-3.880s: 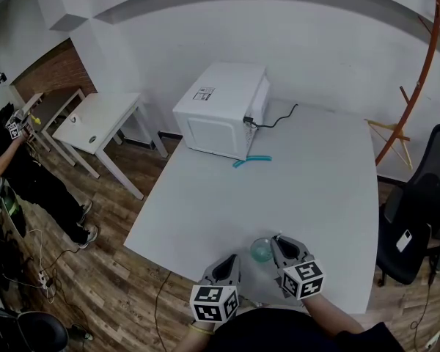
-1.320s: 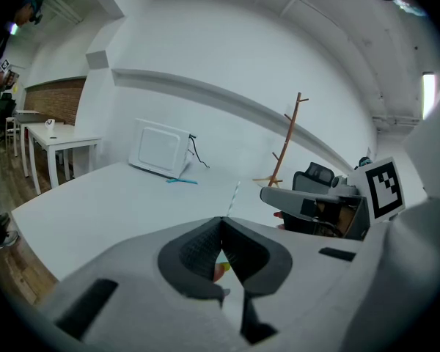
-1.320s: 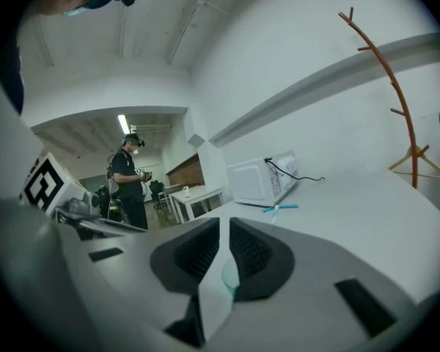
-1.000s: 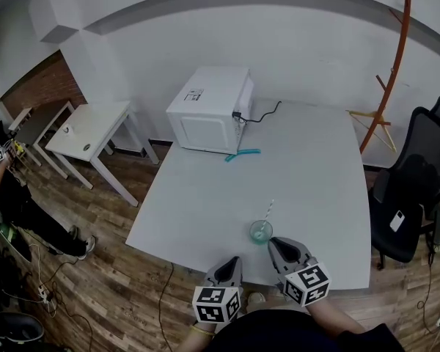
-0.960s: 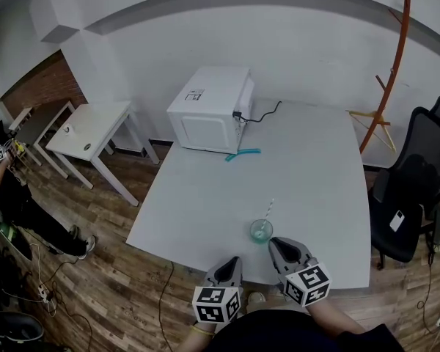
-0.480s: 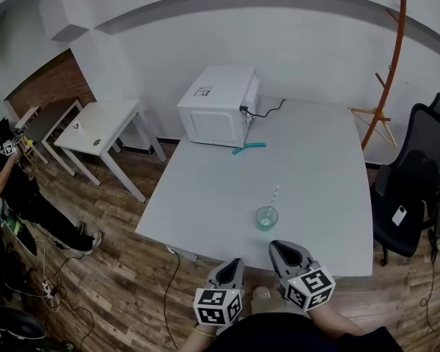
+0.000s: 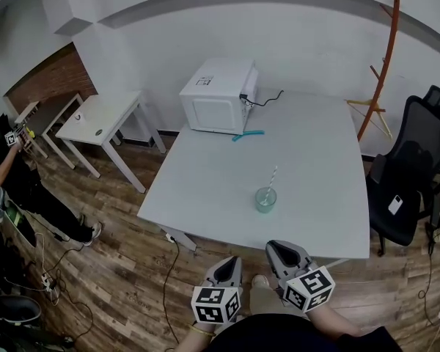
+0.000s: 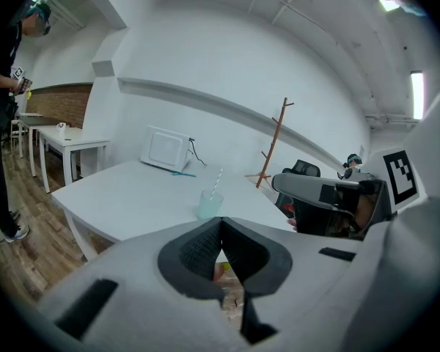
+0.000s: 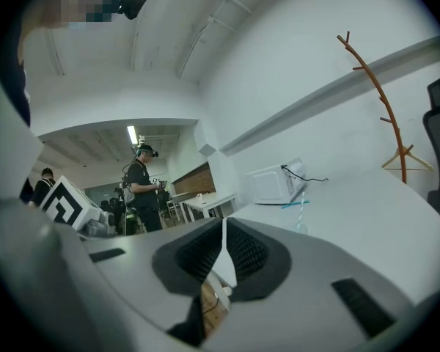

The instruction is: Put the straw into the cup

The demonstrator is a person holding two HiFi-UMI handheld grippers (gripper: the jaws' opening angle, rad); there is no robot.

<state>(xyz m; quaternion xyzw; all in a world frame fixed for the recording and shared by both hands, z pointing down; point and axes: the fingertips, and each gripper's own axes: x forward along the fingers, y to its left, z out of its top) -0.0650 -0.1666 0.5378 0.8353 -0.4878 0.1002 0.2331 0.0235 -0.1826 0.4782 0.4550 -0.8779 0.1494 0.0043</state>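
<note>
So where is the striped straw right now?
In the head view, the white striped straw stands in the clear green cup on the white table, toward its near edge, right of centre.

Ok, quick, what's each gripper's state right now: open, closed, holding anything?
Left gripper: closed, jaws together, holding nothing.
Right gripper: closed, jaws together, holding nothing.
</note>
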